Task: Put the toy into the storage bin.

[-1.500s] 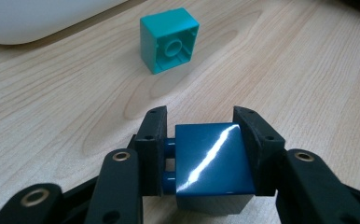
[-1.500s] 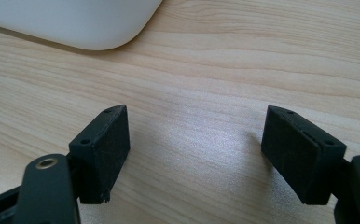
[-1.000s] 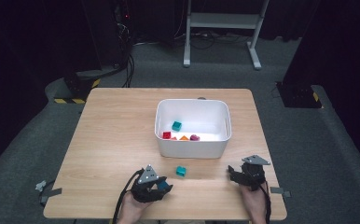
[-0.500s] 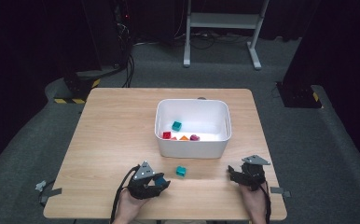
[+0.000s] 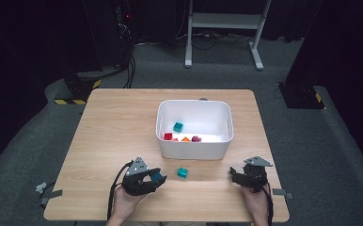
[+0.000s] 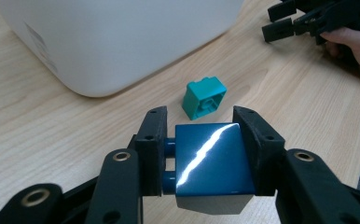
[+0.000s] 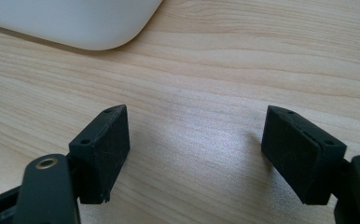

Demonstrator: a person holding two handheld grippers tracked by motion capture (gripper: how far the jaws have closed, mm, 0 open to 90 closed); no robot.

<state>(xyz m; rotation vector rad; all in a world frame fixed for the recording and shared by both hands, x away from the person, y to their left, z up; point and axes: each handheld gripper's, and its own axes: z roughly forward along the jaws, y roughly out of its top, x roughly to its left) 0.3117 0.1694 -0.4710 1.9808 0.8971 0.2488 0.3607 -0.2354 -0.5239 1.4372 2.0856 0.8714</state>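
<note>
A wooden table [image 5: 114, 127] held a white bin [image 5: 193, 146] near its middle, towards the far edge. Near the front edge, left of centre, the left gripper [image 5: 153, 178] had its jaws closed onto a dark blue block [image 6: 213, 161], a pad pressed flat on each side and the block's studs facing one pad. A teal block [image 5: 183, 173] lay loose on the table between the front edge and the bin's near wall, just beyond the held block. Inside the bin lay four small pieces, teal, red, orange and what looked like magenta, though they were too small to name surely.

The right gripper [image 5: 243, 175] rested near the front right corner, its jaws wide apart over bare wood, holding nothing.

The likely step was carrying the blue block into the bin. To do it well, the left hand should lift clear of the teal block, rise above the bin's near rim before crossing it, keep the grip steady, and open only once over the bin's floor.
</note>
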